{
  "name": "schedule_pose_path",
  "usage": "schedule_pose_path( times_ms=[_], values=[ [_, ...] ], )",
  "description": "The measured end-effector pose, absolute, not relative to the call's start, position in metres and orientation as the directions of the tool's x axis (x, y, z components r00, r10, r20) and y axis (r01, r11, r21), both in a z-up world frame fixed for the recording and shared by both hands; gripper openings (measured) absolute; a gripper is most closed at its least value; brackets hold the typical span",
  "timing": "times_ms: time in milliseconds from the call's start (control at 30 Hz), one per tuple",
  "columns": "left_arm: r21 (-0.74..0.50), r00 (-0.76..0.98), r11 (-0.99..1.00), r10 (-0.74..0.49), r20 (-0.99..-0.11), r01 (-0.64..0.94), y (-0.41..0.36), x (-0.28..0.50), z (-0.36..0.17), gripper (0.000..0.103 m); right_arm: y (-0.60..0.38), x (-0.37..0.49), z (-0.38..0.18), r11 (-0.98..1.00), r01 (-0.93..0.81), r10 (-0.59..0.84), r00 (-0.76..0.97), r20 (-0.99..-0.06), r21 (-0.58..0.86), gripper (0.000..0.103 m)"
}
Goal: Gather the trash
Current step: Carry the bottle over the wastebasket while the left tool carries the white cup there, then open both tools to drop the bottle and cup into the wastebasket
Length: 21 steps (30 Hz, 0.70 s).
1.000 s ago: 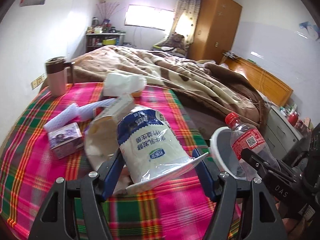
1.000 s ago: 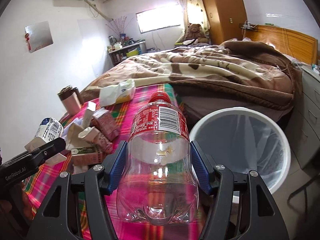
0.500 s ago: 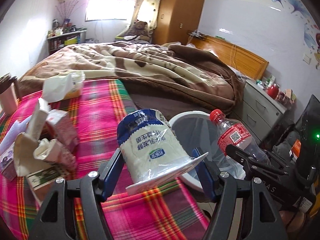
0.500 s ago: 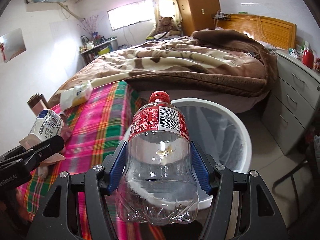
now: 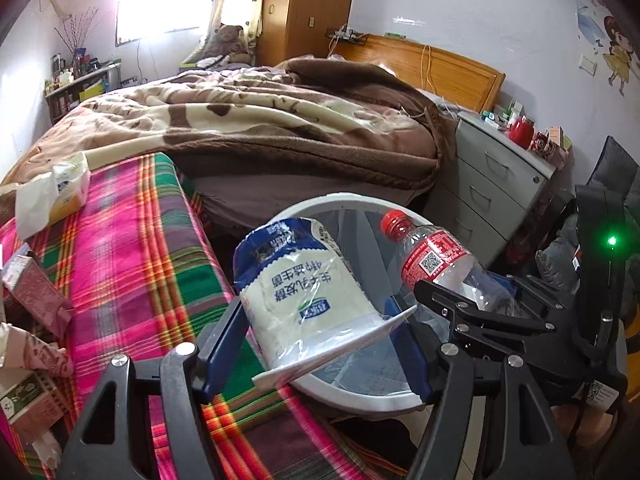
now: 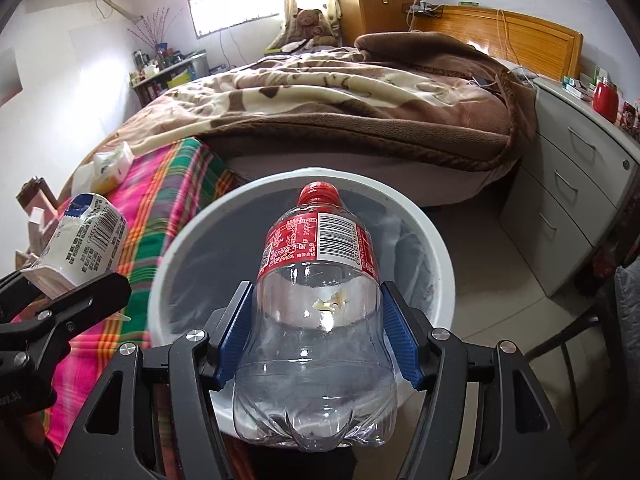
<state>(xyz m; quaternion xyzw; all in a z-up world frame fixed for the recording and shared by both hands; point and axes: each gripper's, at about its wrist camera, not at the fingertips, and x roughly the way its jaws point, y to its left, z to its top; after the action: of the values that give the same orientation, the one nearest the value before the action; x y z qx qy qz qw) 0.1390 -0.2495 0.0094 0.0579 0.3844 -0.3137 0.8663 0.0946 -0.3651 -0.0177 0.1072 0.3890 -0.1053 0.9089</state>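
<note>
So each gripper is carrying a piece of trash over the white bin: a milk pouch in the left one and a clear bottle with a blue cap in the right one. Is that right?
Nearly. The bottle in the right gripper has a red cap, not blue, as the right wrist view shows. The rest holds: the left gripper carries the milk pouch, both by the white bin.

My left gripper [image 5: 320, 344]: black frame w/ blue pads, and it held a white milk pouch [image 5: 308, 292] w/ dark blue top and blue print. My right gripper [image 6: 316, 340], same black and blue, held a clear bottle [image 6: 316, 320] w/ red cap and red label, white barcode patch. Bin [image 6: 436, 240] beyond was white w/ a grey liner. Cloth [image 5: 132, 248] on the left was pink, green and orange plaid. Far blanket [image 6: 340, 104] was brown and cream, blotchy. Drawers [image 6: 576, 184] on the right were grey, mug [image 6: 605, 96] on them red.
</note>
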Motion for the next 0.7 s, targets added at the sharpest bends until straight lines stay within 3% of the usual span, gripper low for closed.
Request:
schedule_pose_path(
  times_ms=[233,333,467,700],
  values=[
    [-0.135,0.493,0.791,-0.494,-0.716,0.597,-0.258,0.142,0.003,0.073,-0.380,0.099,-0.026,0.951,0.292,-0.115,0.644,-0.756,0.105,0.064],
    [-0.134,0.494,0.791,-0.494,-0.716,0.596,-0.259,0.143,0.003,0.080,-0.383,0.099,-0.026,0.948,0.297,-0.109,0.642,-0.759,0.115,0.064],
    [-0.142,0.504,0.797,-0.496,-0.707,0.587,-0.251,0.144,0.007,0.082,-0.382,0.098,-0.024,0.949,0.295,-0.112,0.652,-0.750,0.114,0.071],
    [-0.158,0.530,0.812,-0.500,-0.685,0.563,-0.230,0.140,0.017,0.085,-0.377,0.094,-0.015,0.944,0.303,-0.120,0.678,-0.725,0.128,0.071]
  ],
)
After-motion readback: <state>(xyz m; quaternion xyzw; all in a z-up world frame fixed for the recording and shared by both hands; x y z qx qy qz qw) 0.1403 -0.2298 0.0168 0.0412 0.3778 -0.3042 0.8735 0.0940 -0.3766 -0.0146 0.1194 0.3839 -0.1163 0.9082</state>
